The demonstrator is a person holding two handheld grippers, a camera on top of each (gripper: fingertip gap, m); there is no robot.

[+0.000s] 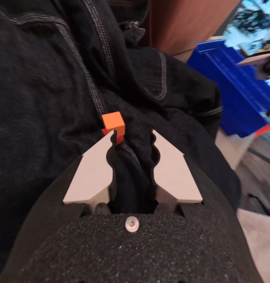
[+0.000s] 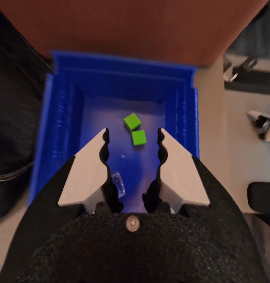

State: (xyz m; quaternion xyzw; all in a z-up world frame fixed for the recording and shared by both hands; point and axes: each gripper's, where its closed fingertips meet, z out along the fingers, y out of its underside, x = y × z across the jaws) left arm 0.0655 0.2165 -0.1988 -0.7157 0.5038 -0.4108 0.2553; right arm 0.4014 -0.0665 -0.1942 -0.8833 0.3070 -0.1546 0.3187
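Fingers of both grippers parted, left (image 1: pixel 133 131) beside orange cube (image 1: pixel 113 122) on black garment (image 1: pixel 39 91), right (image 2: pixel 133 130) over blue bin (image 2: pixel 65 107).

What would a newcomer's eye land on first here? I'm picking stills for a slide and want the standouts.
In the left wrist view, an orange cube sits on a red one on black clothing, right at the fingertip of the open left gripper. In the right wrist view, two green cubes lie side by side in a blue bin, below the open right gripper.
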